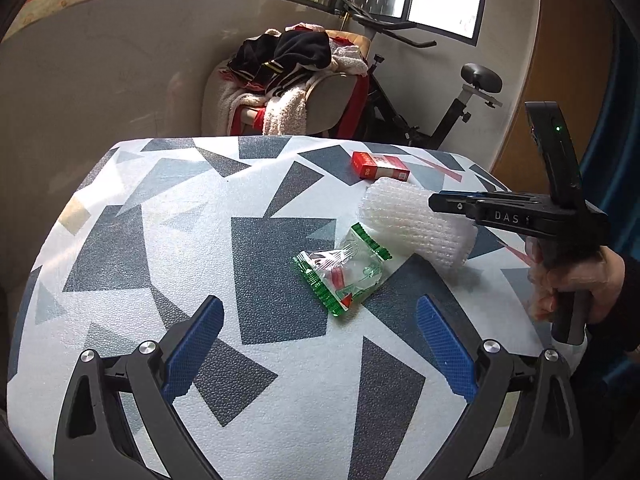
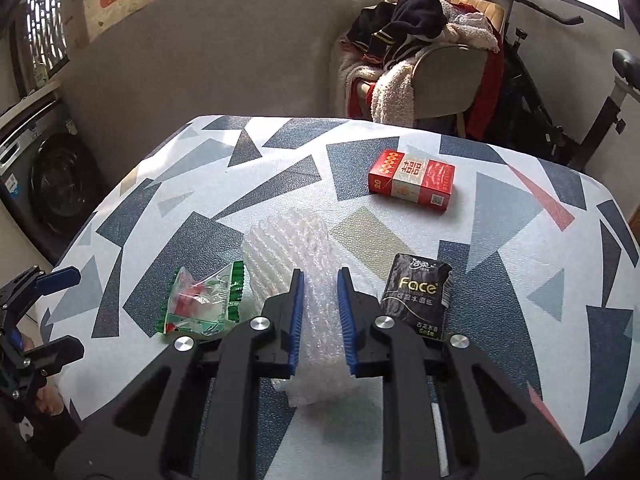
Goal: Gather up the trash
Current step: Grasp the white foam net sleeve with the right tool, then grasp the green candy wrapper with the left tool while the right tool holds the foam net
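**A:** What is being collected right now?

**B:** The white foam net sleeve point(image 2: 288, 248), the soft mesh kind that wraps fruit. It lies on the desk point(image 2: 500, 216) near the front edge. The right hand-held gripper point(image 2: 320, 312) is pinching its near end, with both blue pads pressed into the foam.

**A:** How will it handle?

**B:** Very light and squashy, I'd judge. It gives under the pads and should spring back, so nothing can break. The far end sticks out free beyond the fingers and will likely flop. A hold nearer the middle would carry it more steadily, but the end grip looks good enough for something this light.

**A:** And beside it?

**B:** A clear candy wrapper with green edges point(image 1: 342, 270) lies just left of the sleeve. It looks thin, crinkly and slippery, lying nearly flat, so I'd pinch a raised crimped edge. The left hand-held gripper point(image 1: 320, 344) hangs in front of it with its jaws spread wide and nothing between them.

**A:** Anything else on the desk?

**B:** A black tissue pack point(image 2: 418, 296) just right of the sleeve, and a red box point(image 2: 412, 180) farther back, apart from the rest. The box looks stiff, so its long sides would suit the pads. The tissue pack should be soft.
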